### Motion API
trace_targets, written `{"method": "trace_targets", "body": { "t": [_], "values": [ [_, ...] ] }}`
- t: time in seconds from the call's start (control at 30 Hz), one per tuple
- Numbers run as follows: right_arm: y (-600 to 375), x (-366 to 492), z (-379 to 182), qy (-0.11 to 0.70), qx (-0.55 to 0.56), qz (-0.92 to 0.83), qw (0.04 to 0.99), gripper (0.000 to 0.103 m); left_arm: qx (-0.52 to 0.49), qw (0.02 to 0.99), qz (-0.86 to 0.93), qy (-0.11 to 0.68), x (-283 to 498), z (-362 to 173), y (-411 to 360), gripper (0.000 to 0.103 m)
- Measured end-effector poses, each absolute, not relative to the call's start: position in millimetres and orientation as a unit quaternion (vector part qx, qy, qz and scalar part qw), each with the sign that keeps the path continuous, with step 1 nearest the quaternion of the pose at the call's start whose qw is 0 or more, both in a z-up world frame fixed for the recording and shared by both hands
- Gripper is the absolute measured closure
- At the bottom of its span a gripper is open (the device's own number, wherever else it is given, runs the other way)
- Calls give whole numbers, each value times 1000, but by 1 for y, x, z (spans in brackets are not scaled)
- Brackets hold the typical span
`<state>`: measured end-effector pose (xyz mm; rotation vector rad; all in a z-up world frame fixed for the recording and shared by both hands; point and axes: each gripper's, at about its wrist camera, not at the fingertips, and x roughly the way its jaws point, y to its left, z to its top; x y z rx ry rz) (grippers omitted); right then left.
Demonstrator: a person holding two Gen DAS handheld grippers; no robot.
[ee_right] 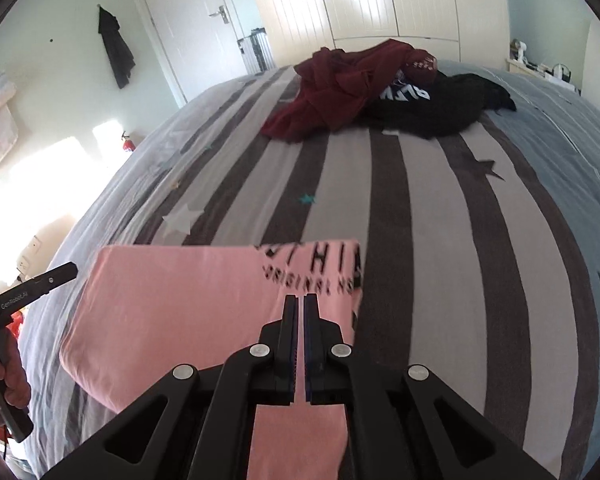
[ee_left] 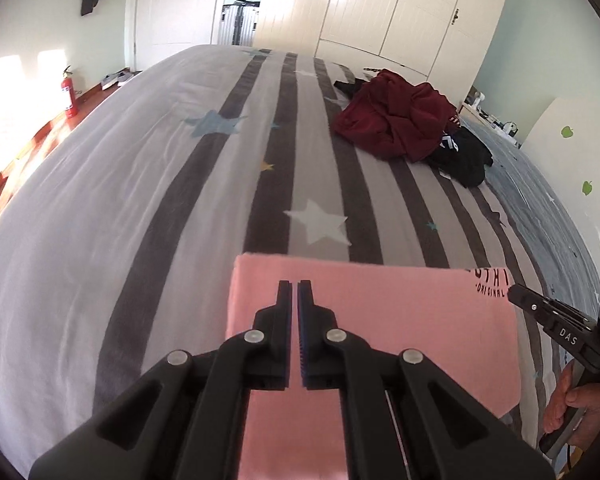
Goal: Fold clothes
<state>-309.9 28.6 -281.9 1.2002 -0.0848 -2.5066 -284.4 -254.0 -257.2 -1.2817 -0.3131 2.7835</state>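
Observation:
A pink shirt (ee_left: 400, 320) with black lettering lies folded into a flat rectangle on the striped bed; it also shows in the right wrist view (ee_right: 172, 312). My left gripper (ee_left: 294, 286) hovers over the shirt's left part, jaws nearly closed with nothing between them. My right gripper (ee_right: 300, 300) hovers over the shirt's right part near the lettering, jaws nearly closed and empty. Each gripper shows from the side in the other view: the right one (ee_left: 540, 304) and the left one (ee_right: 40, 284).
A dark red garment (ee_left: 396, 120) and a black garment (ee_left: 464, 156) lie heaped at the far end of the grey striped bedspread (ee_left: 180, 200). A wardrobe (ee_left: 380, 8) and a door (ee_left: 172, 0) stand behind. A red fire extinguisher (ee_left: 69, 94) stands on the floor at the left.

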Motion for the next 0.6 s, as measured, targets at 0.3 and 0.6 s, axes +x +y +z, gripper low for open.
{"method": "trace_targets", "body": {
  "t": [0.3, 0.6],
  "values": [
    [26, -347, -318, -9, 443, -883, 154, 103, -458, 33, 888, -37, -313, -304, -236, 101],
    [49, -342, -323, -16, 439, -889, 132, 103, -471, -33, 878, -80, -306, -321, -283, 101]
  ]
}}
